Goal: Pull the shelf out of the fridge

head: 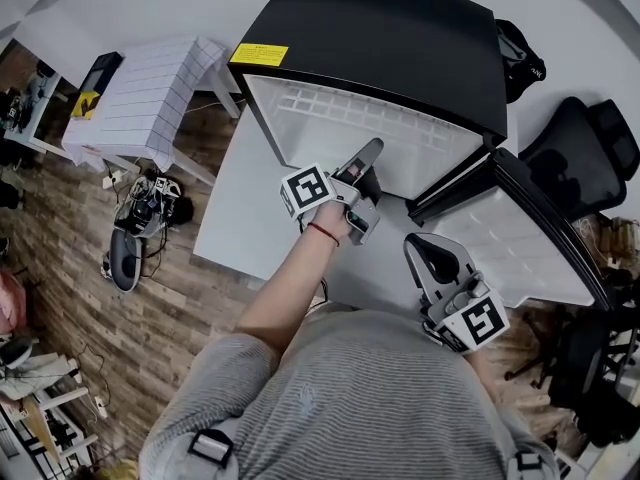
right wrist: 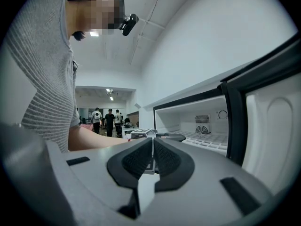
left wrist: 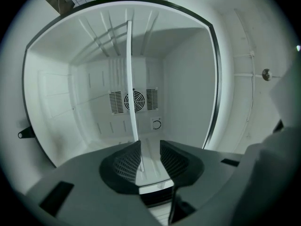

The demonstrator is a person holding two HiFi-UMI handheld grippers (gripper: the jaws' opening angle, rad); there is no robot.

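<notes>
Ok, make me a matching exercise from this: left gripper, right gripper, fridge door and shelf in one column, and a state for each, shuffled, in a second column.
Column one
1. left gripper
2. right gripper
3. fridge door
4. shelf

Column two
A. swung open
B. jaws together, nothing between them
C. sitting inside the fridge
D. jaws apart, either side of a thin white edge

Pairs: 1-D, 2-B, 3-A, 4-C
</notes>
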